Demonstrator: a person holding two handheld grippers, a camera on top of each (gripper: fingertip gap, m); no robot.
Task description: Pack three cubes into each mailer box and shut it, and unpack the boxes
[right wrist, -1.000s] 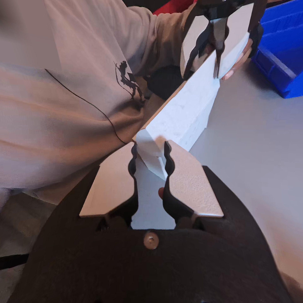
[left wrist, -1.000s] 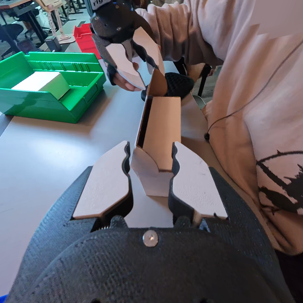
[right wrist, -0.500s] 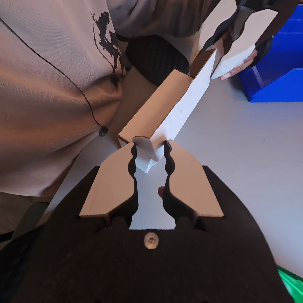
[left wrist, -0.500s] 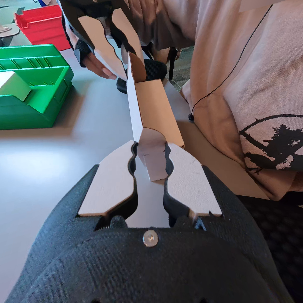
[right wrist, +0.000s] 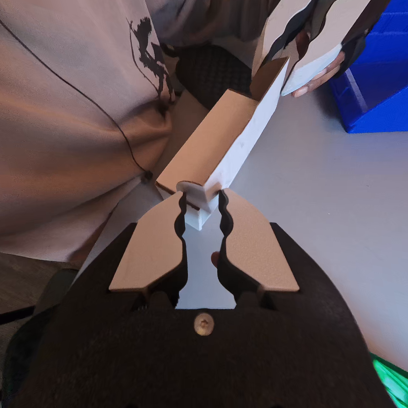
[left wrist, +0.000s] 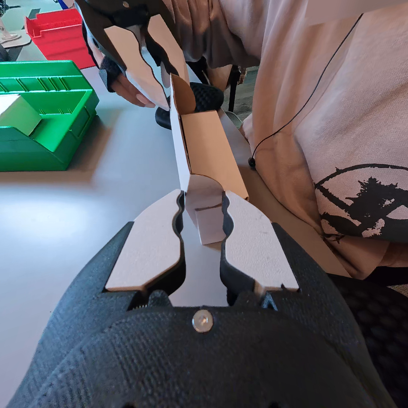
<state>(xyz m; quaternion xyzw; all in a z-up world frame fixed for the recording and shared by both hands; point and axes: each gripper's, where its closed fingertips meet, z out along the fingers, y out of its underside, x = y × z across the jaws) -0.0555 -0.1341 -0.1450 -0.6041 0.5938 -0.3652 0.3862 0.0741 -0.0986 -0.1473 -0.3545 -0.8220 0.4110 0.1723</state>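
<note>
My left gripper (left wrist: 202, 194) has its pale, wavy-edged fingers closed in on the rounded end flap of a long, narrow cardboard mailer box (left wrist: 207, 150), white outside and brown inside. The flap sits pinched between the fingertips, with a gap left behind them. My right gripper (right wrist: 201, 193) holds the opposite end the same way, its fingers pressed against the white end flap and corner. In the left wrist view that gripper shows at the far end of the box (left wrist: 154, 72), a hand (left wrist: 130, 92) wrapped under it.

The mailer box (right wrist: 225, 141) lies along the near edge of the grey table (left wrist: 66, 209), right in front of the person's light sweatshirt (left wrist: 331, 110), its lid raised on edge. I cannot see inside.

Toward the table's far left stands a green plastic bin (left wrist: 55, 123) with a white box (left wrist: 13, 112) in it, and behind it a red bin (left wrist: 59, 37). A blue bin (right wrist: 379, 88) stands at the opposite end.
</note>
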